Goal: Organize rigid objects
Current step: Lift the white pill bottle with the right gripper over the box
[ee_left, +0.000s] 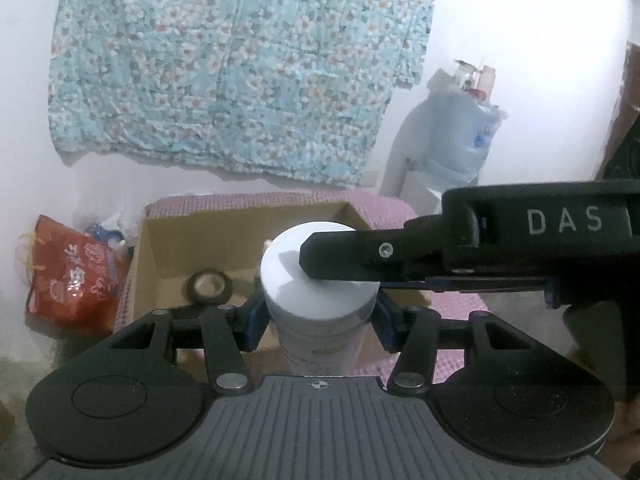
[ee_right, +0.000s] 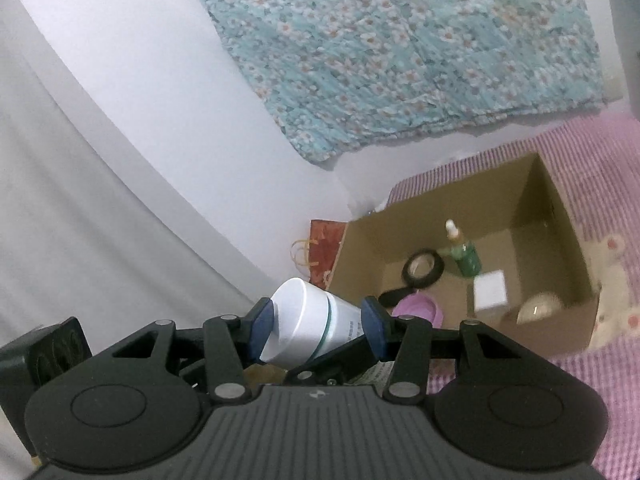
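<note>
A white lidded jar (ee_left: pixel 320 280) stands upright between the blue pads of my left gripper (ee_left: pixel 320 320), which is shut on its body below the lid. A black finger (ee_left: pixel 340 258) of my right gripper lies across the lid. In the right wrist view the same jar (ee_right: pixel 304 324) leans to the left, and my right gripper (ee_right: pixel 316 326) is shut on its lid end. The jar hangs in front of an open cardboard box (ee_right: pixel 552 216) whose left wall (ee_left: pixel 168 240) shows beyond it.
In the box lie a black tape roll (ee_right: pixel 423 266), a green dropper bottle (ee_right: pixel 464 256), a white cube (ee_right: pixel 490 292), a purple dish (ee_right: pixel 420 308) and a pale round thing (ee_right: pixel 538 308). The box sits on a pink mat (ee_right: pixel 600 380). A red bag (ee_left: pixel 76 276) and a water jug (ee_left: pixel 460 136) stand by the wall.
</note>
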Motion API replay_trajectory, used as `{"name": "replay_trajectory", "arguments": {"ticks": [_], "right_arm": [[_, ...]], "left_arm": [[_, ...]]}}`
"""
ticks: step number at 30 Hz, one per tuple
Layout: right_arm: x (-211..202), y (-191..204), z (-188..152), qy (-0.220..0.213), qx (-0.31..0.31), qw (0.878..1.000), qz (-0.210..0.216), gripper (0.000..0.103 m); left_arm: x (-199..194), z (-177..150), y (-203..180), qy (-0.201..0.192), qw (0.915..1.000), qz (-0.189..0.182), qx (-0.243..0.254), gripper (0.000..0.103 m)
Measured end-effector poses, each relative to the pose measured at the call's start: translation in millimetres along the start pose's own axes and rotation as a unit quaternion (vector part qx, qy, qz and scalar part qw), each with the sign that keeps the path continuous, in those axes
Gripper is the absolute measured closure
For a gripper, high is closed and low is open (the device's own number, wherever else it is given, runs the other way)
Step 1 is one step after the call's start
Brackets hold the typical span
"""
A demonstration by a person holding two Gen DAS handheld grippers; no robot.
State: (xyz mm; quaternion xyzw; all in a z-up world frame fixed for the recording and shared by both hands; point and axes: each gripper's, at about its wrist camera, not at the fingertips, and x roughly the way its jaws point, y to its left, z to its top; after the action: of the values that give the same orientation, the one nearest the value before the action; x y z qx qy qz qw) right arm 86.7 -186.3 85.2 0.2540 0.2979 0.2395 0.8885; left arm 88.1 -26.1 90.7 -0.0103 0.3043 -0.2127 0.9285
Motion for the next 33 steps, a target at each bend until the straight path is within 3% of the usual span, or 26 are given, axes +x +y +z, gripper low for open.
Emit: {"name": "replay_trajectory", "arguments": {"ticks": [8, 16, 24, 33], "right_arm": [[36, -42, 67, 0.018, -0.013, 1.000, -0.019, 0.051], [82, -111, 104, 0.047, 0.007, 0.998, -0.046, 0.051], [125, -156, 111, 0.084, 0.005, 0.995, -0.062, 0.051], [141, -174, 102, 0.110, -0.018, 0.990, -0.084, 0.052]], "left_arm": [[75, 47, 6, 0.031, 0.9986, -0.030, -0.031, 0.050], [158, 59, 3, 0.085, 0.9956, -0.022, -0.032, 0.050], [210, 52, 8, 0.131, 0.9903, -0.005, -0.047, 0.050], [234, 41, 4, 0.158, 0.9866, 0.000, -0.043, 0.049]]}}
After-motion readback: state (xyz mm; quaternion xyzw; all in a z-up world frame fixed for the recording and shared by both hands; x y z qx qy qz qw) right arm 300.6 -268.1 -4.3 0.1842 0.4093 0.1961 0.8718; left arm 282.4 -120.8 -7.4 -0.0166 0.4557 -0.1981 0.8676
